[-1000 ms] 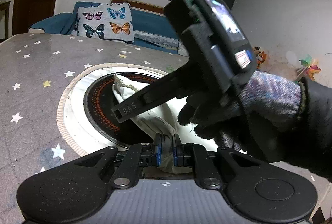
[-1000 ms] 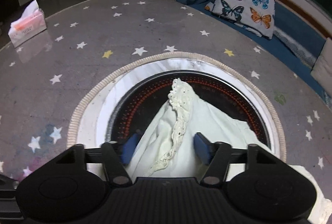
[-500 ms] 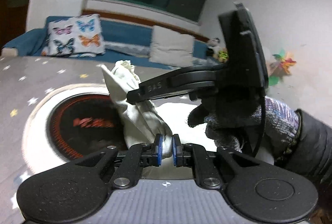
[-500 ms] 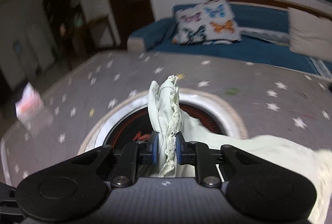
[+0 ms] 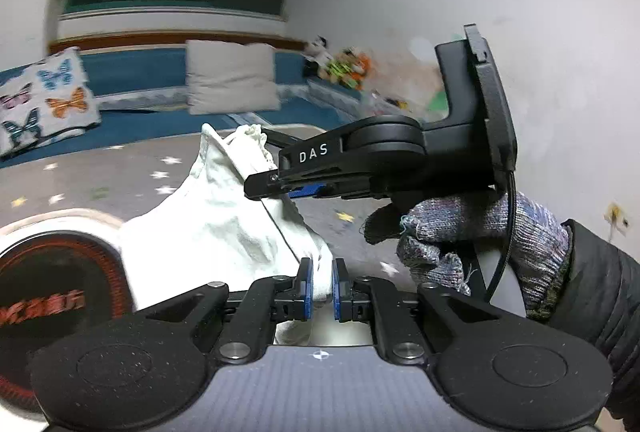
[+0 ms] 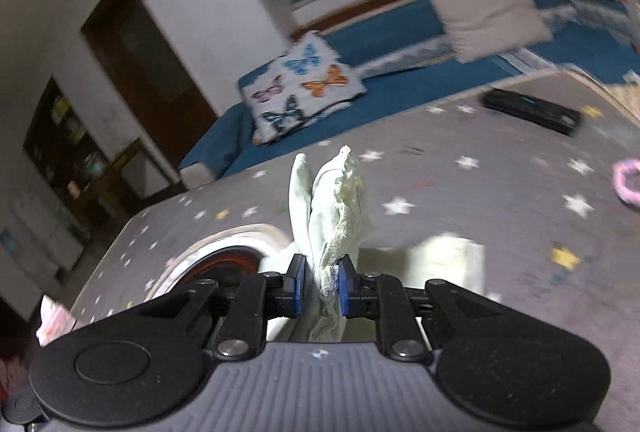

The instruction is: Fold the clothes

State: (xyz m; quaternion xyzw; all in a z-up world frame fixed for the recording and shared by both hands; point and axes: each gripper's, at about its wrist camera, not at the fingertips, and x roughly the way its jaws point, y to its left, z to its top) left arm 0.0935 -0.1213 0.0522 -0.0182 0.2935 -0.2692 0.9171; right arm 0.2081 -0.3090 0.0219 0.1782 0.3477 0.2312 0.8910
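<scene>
Up came both pairs of tongs since a second ago — the cream garment point(image 5: 224, 228) that had lain draped across the round hob was now hoisted clear of it, and the room had swung round behind. Left tongs point(image 5: 319, 284) were clamped tight on a fold of the cloth, blue pads pinching it with only the fabric between them. From there the garment rose in a peaked ridge to the right tongs point(image 5: 280, 188), seen side-on in the left wrist view, gripped by a hand in a knitted glove point(image 5: 480, 232) with a dark sleeve behind.

Over in the right wrist view, the right tongs point(image 6: 321, 286) were likewise closed on the garment point(image 6: 332, 208) — a bunched, lace-edged strip stood up between the pads, tip pointing away from the camera. More of the cloth trailed down onto the tabletop point(image 6: 460, 200), grey with white and yellow stars. The round hob point(image 5: 52, 272), dark with red markings, sat low at left in the left view, partly covered by hanging cloth. A black remote point(image 6: 532, 111) lay far across the tabletop, a pink ring point(image 6: 626, 182) near its right edge, and the butterfly cushion point(image 6: 304, 88) sat on the blue sofa beyond.
</scene>
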